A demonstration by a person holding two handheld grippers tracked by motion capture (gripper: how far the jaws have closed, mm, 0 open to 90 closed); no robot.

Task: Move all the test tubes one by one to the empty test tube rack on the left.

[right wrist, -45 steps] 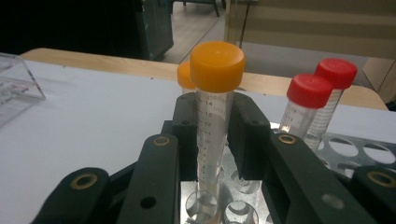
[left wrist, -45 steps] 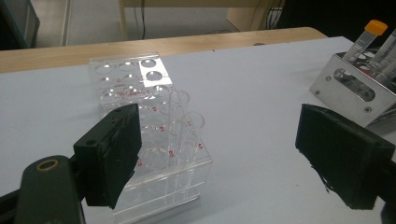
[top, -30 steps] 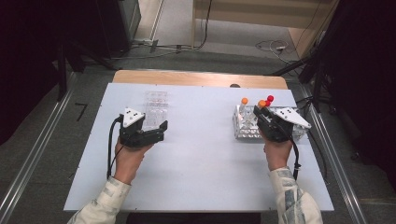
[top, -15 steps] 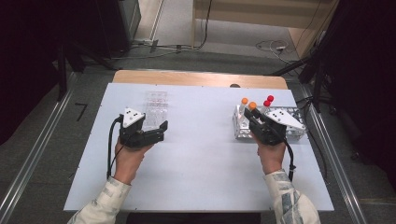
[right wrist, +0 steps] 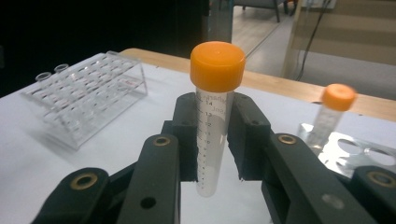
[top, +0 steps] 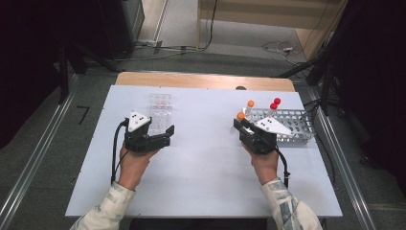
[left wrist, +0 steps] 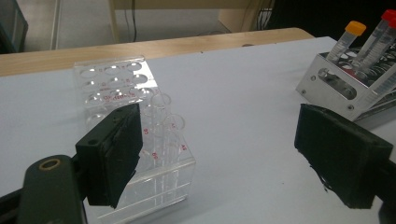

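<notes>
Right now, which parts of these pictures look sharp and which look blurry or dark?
Right gripper view: the held tube is sharp, the orange-capped tube behind soft. Left gripper view: the clear rack is fairly crisp, the near pads slightly soft. High view: the white table is evenly lit, its surroundings dark.
</notes>
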